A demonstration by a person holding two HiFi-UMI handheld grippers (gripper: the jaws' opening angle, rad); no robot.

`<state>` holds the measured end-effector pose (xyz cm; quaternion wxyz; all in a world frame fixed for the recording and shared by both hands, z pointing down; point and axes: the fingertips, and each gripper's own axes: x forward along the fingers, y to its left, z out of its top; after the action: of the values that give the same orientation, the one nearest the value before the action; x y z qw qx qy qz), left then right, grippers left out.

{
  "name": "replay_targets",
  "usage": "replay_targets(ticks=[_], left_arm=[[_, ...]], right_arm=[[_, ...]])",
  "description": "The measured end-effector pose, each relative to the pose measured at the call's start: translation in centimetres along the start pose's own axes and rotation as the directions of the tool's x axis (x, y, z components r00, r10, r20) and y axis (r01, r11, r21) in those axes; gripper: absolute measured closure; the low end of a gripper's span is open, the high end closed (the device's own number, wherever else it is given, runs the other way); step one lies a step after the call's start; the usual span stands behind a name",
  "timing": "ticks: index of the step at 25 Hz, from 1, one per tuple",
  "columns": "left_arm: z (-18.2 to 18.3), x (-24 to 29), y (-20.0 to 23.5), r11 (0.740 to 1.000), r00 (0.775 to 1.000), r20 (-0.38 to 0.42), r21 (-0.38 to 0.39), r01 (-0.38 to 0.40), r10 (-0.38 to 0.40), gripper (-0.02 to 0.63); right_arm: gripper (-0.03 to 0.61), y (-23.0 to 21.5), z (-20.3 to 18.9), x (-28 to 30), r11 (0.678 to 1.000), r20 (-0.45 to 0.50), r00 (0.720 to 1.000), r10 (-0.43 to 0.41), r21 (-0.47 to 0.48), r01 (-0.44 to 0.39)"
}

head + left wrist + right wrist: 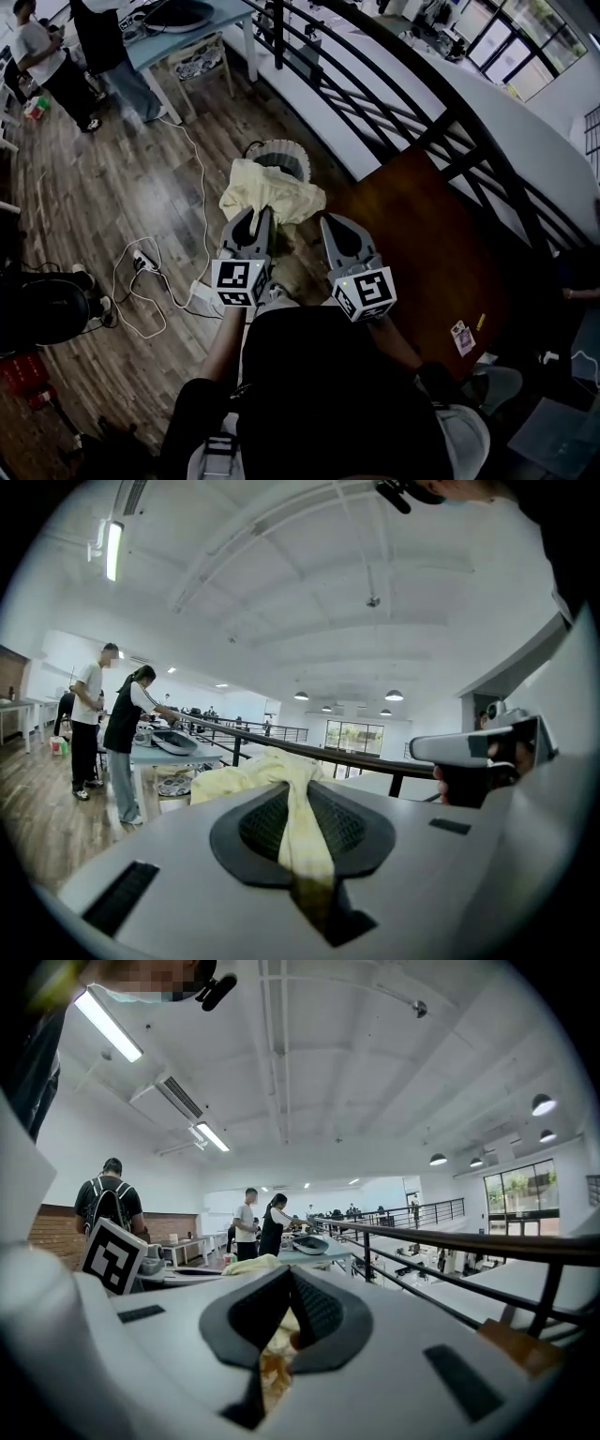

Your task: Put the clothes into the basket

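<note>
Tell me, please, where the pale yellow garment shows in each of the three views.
Head view: centre, the pale yellow garment bunched against the white basket.
Left gripper view: lower centre, pinched between the jaws.
Right gripper view: lower centre, a fold between the jaws.
Shared landmark: the black railing, in all three.

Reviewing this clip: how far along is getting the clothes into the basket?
Done: no clothes visible inside the basket yet. In hand: the yellow garment, pinched by the left gripper, its fabric also between the jaws of the right gripper, held just short of the basket. Left: bring it over the rim and release.
</note>
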<state>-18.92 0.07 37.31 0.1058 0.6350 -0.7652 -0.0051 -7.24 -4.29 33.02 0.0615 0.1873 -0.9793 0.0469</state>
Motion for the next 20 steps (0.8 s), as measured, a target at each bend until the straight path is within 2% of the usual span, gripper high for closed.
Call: replay_targets(ticks=[7,13,20], left_arm=[[0.2,-3.1,6.3,0.996,0.996,0.006,-0.018,-0.09,0.091,0.552],[-0.7,-6.3,9.3,0.982,0.983,-0.002,-0.044,-0.181,0.181,0.552],[-1.7,-7.5,11.7,0.964,0.967,-0.023,-0.065,-0.256,0.255,0.552]], right_arm=[[0.568,5.3,0.6,4.6,0.995,-0.012,0.995,0.095,-0.025,-0.095],[0.568,9.0,0.4,6.5,0.981,-0.033,0.982,0.188,-0.038,-0.189],[0.569,10.7,-0.3,9.4,0.963,-0.061,0.962,0.267,-0.031,-0.269]])
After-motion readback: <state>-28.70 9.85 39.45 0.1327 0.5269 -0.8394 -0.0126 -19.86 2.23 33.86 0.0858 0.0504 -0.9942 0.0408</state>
